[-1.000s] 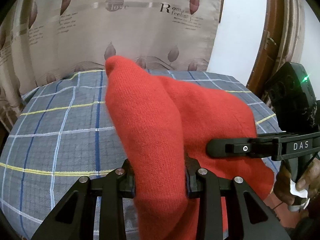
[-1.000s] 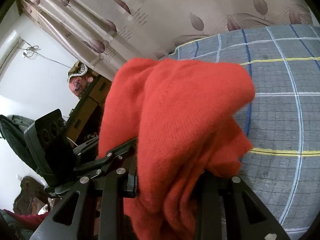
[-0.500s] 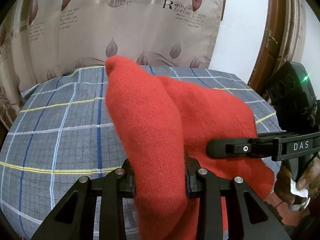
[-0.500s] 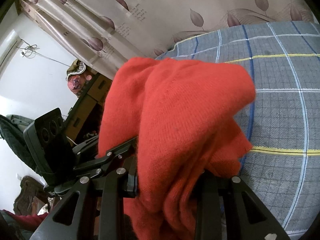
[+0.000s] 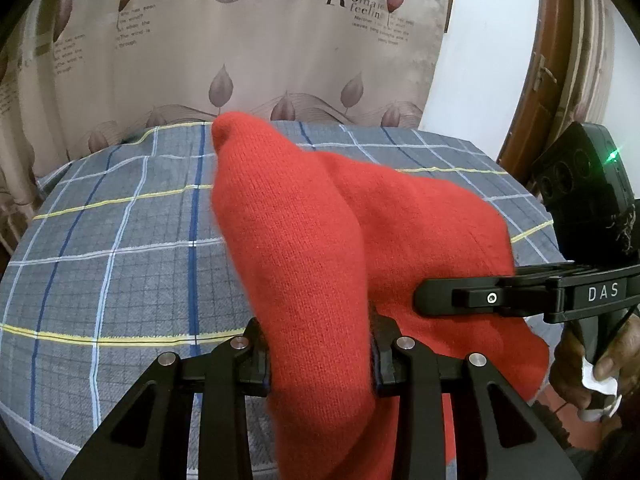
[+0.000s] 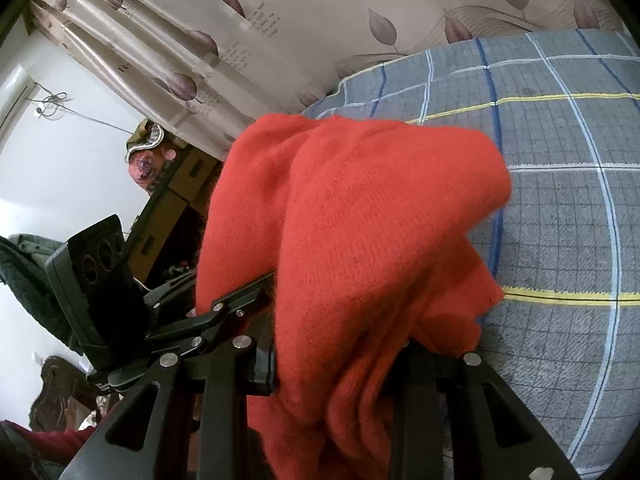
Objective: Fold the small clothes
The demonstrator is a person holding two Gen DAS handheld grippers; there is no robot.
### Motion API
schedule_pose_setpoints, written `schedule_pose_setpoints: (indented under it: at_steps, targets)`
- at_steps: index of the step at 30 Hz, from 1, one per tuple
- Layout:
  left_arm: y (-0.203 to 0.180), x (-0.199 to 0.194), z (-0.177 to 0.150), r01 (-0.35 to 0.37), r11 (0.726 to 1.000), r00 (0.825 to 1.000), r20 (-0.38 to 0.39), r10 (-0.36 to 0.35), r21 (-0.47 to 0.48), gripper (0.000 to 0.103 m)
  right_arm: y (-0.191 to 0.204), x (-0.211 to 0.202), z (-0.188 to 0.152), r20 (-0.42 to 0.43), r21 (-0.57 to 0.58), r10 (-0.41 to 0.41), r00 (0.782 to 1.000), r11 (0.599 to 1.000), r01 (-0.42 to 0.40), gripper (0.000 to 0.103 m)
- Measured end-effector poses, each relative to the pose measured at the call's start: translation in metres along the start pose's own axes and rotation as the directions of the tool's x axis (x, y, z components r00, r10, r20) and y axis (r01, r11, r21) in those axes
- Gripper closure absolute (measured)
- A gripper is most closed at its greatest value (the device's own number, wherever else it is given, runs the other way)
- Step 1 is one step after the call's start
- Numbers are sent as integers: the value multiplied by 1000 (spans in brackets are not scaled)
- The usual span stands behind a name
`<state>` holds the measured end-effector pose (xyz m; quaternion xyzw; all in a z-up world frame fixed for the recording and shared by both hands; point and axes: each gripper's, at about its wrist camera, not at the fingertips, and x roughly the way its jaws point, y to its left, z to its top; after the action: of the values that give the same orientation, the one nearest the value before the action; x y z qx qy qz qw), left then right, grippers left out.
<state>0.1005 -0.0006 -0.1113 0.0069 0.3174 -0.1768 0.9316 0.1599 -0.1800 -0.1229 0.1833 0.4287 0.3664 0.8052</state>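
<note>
The left hand-held gripper (image 5: 318,344) is clamped on a bunched fold of the red knit garment (image 5: 360,240), which rises between its jaws and drapes forward over the grey plaid bed (image 5: 120,248). The right hand-held gripper (image 6: 340,356) likewise pinches the same garment, the cloth spilling over its fingers and hanging lifted above the bed's near edge. Behind the bed hangs a beige leaf-print curtain (image 5: 260,48)
</note>
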Motion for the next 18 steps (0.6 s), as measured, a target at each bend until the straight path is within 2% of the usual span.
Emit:
schedule_pose_setpoints:
  at_steps: [18]
  targets:
    - [0, 11, -4, -6, 1000, 1000, -17, 6, 6, 68, -9, 6, -3, -10, -7, -26, 1000, 1000, 25, 74]
